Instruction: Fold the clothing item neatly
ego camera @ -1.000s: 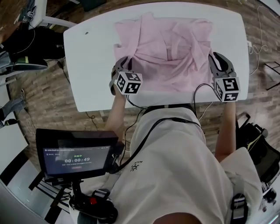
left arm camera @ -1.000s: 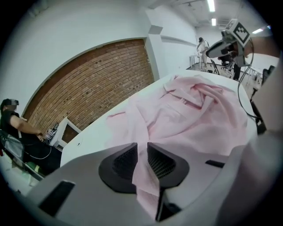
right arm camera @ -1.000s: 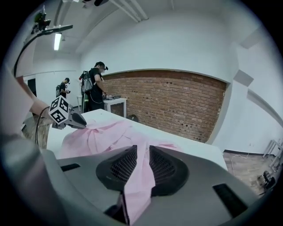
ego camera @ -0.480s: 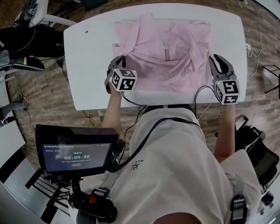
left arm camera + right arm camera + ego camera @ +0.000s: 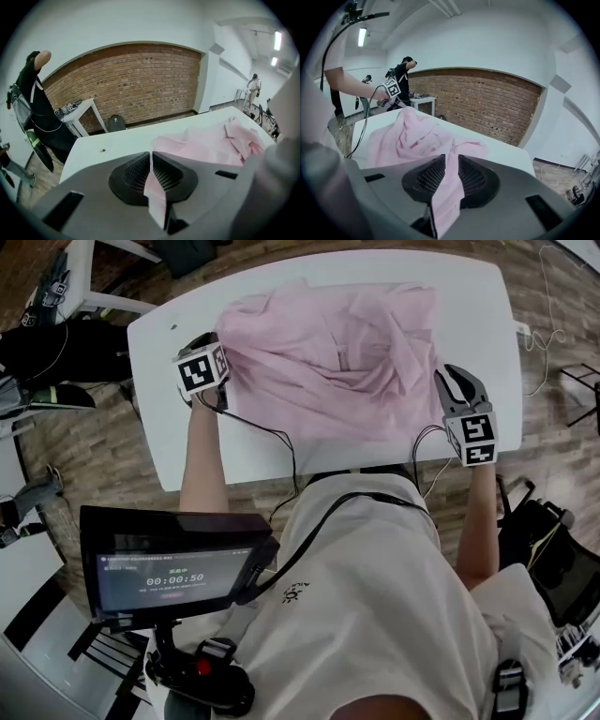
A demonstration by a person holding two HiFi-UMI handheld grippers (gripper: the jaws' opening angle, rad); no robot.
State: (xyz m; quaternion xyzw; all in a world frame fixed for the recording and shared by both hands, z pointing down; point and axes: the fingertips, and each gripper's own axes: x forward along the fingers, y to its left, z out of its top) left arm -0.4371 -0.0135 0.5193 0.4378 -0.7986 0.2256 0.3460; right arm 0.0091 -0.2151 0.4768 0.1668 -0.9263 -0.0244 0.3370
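Observation:
A pink shirt (image 5: 328,352) lies rumpled across the white table (image 5: 469,296). My left gripper (image 5: 214,343) is at the shirt's left side near the table's left edge. Its jaws have just been closing, and they pinch a fold of the pink cloth (image 5: 154,187) between the pads. My right gripper (image 5: 450,373) stays at the shirt's right front corner. It is shut on another strip of pink fabric (image 5: 447,187). The shirt is stretched between the two grippers, with its collar area bunched in the middle.
A screen (image 5: 173,563) hangs on the rig at the person's chest, and cables run from both grippers. A dark chair (image 5: 56,343) stands left of the table. A person in black (image 5: 35,103) stands beside a small white table (image 5: 77,110). The floor is wood.
My left gripper has swung from the table's front edge out to the left and farther back, dragging the shirt's left side with it. The shirt lies wider. The right gripper has hardly moved.

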